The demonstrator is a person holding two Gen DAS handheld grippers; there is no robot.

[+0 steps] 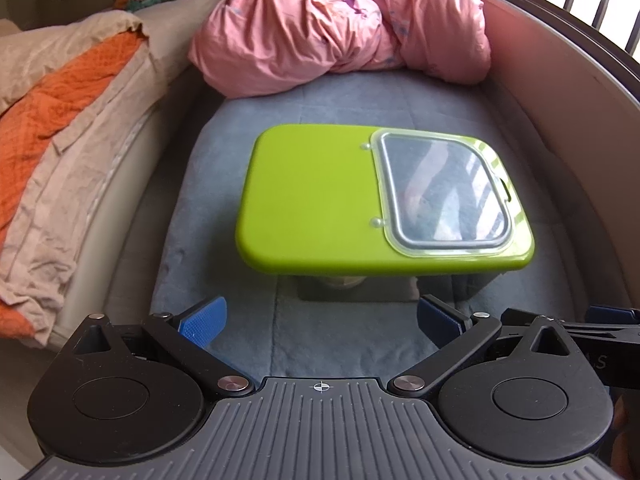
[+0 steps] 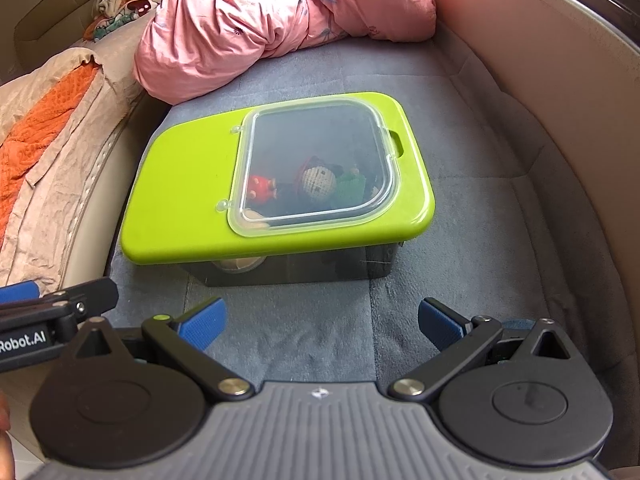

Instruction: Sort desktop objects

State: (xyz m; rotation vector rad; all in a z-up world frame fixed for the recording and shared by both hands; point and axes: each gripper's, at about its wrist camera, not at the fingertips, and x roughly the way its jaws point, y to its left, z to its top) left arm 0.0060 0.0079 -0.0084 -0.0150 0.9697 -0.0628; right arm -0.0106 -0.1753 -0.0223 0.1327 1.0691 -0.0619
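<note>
A grey-blue mat (image 1: pixel 248 344) covers a cushioned seat with a beige padded wall (image 2: pixel 540 92) curving along the right. At the far end lies a crumpled pink quilt (image 1: pixel 320 24); at the left, an orange cloth (image 1: pixel 52 108) sits folded among beige fabric (image 1: pixel 44 208).

Centre of the mat: a storage box (image 2: pixel 296 270) with dark translucent walls, closed by a lime-green lid (image 2: pixel 184 196). The clear hinged flap (image 2: pixel 316 172) set in the lid's right half is shut. Through it, in the right wrist view, small crocheted toys are seen: a red figure (image 2: pixel 262 188), a round cream head (image 2: pixel 318 180) and a green piece (image 2: pixel 352 184). A pale round object (image 2: pixel 238 266) shows through the near wall.

Left gripper (image 1: pixel 320 320) and right gripper (image 2: pixel 322 318), side by side at the near edge: each has its jaws spread wide, blue pads (image 2: pixel 204 320) empty, hovering just short of the box and touching nothing.
</note>
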